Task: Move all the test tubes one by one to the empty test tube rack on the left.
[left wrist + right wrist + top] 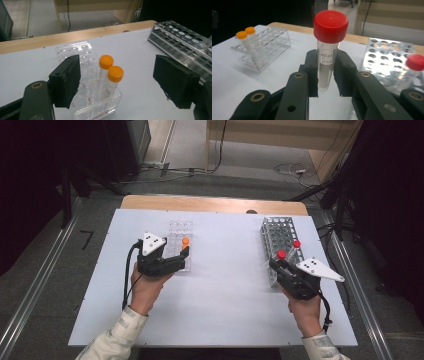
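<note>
From the high view, the left tool (pixel 184 254) sits at the clear plastic rack (pixel 180 231) on the left part of the white table (pixel 220 320), jaws spread wide and gripping nothing, with an orange-capped tube (pixel 185 241) right at its tip. Over on the right, the right tool (pixel 281 262) is clamped on a red-capped tube (pixel 281 254), held just beside the near end of the metal rack (pixel 276 232), and a second red-capped tube (pixel 296 244) stands in that rack close by. In the left gripper view, the two black jaws stand far apart, with the near end of the clear plastic rack (pixel 75 50) between them, and two orange-capped tubes (pixel 110 82) stand upright in it side by side, not touched by either pad. The metal rack (pixel 180 37) shows at the far right. In the right gripper view, the pads are squeezed against the clear body of the red-capped tube (pixel 329 47), which stands upright between them, cap well above the jaws and its bottom end clear of the table. The clear plastic rack (pixel 272 40) with its orange tubes is off to the left, the metal rack (pixel 384 55) with the other red cap is to the right.
</note>
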A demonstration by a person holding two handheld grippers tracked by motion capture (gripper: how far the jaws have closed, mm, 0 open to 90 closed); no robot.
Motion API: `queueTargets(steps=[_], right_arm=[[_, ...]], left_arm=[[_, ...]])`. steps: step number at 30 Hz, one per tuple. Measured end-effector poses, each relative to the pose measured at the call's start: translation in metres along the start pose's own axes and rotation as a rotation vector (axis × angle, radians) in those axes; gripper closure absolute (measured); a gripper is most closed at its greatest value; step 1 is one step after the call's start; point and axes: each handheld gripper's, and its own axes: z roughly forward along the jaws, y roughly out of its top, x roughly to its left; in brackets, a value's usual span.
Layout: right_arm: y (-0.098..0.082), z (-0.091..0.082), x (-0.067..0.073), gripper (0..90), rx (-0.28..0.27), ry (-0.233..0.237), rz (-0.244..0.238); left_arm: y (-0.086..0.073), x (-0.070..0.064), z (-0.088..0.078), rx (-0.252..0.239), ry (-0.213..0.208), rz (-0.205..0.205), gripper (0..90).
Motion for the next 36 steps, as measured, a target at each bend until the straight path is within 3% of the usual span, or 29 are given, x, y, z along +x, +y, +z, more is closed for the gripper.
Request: queueTargets(steps=[14,25,31,36], right_arm=[[-0.017,0.039,0.053,71.3,0.088,0.122,-0.098],[-0.02,0.06,0.086,71.4,0.129,0.197,-0.123],[-0.019,0.067,0.101,71.4,0.129,0.233,-0.144],[-0.017,0.068,0.11,71.3,0.132,0.257,-0.157]], left_arm=[[-0.002,-0.037,0.002,0.029,-0.126,0.06,23.4],[-0.006,-0.066,0.002,0.044,-0.217,0.112,25.1],[-0.009,-0.074,0.004,0.057,-0.262,0.132,31.7],[-0.011,-0.076,0.005,0.058,-0.28,0.145,45.3]])
